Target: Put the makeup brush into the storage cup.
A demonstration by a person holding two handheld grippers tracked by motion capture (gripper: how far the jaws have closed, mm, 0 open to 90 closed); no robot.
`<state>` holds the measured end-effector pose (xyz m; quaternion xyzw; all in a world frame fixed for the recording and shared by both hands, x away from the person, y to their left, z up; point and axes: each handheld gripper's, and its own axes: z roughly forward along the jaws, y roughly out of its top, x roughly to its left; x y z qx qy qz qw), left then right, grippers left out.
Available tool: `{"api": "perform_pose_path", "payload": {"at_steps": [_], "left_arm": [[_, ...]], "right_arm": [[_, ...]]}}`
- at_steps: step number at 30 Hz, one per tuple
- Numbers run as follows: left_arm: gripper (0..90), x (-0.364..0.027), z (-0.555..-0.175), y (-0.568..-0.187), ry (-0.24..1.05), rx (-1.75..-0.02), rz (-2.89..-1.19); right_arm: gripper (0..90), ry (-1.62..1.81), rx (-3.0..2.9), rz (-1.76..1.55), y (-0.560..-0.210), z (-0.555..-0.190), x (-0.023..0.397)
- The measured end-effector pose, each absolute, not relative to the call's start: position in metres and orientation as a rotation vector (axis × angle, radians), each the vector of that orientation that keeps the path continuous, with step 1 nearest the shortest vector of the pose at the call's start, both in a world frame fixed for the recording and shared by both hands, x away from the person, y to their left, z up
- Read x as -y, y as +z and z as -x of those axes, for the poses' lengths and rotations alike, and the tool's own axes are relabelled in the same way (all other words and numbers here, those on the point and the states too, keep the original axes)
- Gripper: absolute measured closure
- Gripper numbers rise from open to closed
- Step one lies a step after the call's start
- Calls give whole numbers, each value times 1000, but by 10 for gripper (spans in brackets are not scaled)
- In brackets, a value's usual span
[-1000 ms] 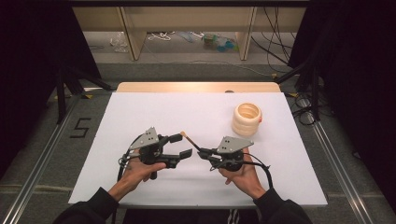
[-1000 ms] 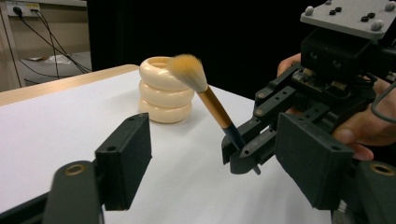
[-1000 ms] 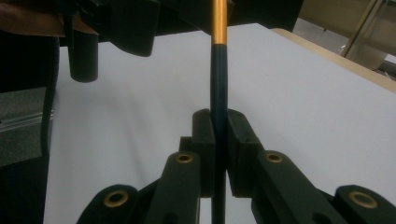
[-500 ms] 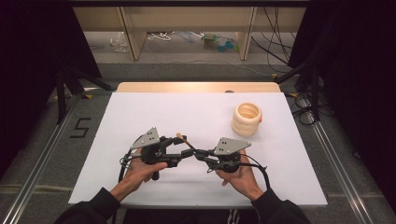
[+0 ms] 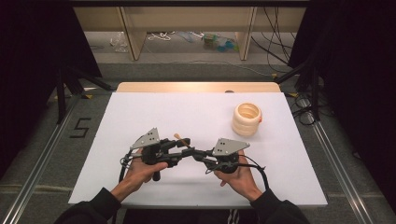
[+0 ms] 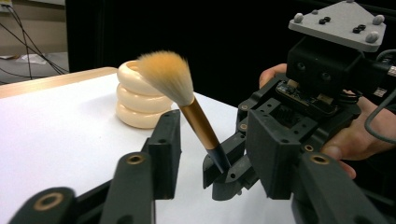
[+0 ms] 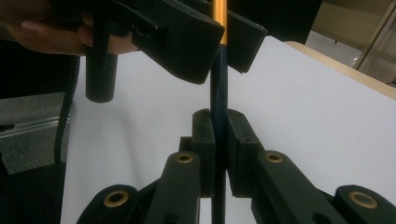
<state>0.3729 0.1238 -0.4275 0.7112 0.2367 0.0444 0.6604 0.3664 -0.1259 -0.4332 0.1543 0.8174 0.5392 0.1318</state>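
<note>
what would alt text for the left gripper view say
A makeup brush with a fluffy tan head and gold ferrule stands tilted, its dark handle clamped by the right gripper. The left gripper has been closing, its fingers flanking the brush without touching. A cream ringed holder stands behind on the white table.

Readable marks: one digit.
A dark "5" [image 5: 80,128] is marked on the grey floor [image 5: 42,140] left of the white table; nothing else legible.
</note>
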Motion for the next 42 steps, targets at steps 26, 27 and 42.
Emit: {"api": "perform_pose_path", "payload": {"at_steps": [26,27,42], "left_arm": [[834,-128,-378,-429,-20,-487,-1531],[835,-128,-378,-429,-24,-491,-1530],[836,-123,-373,-422,61,-465,-1650]], "right_arm": [[834,1614,-2356,-399,-432,-364,122],[835,1613,-2364,-395,-432,-364,123],[681,1541,-2380,-406,-428,-360,119]]}}
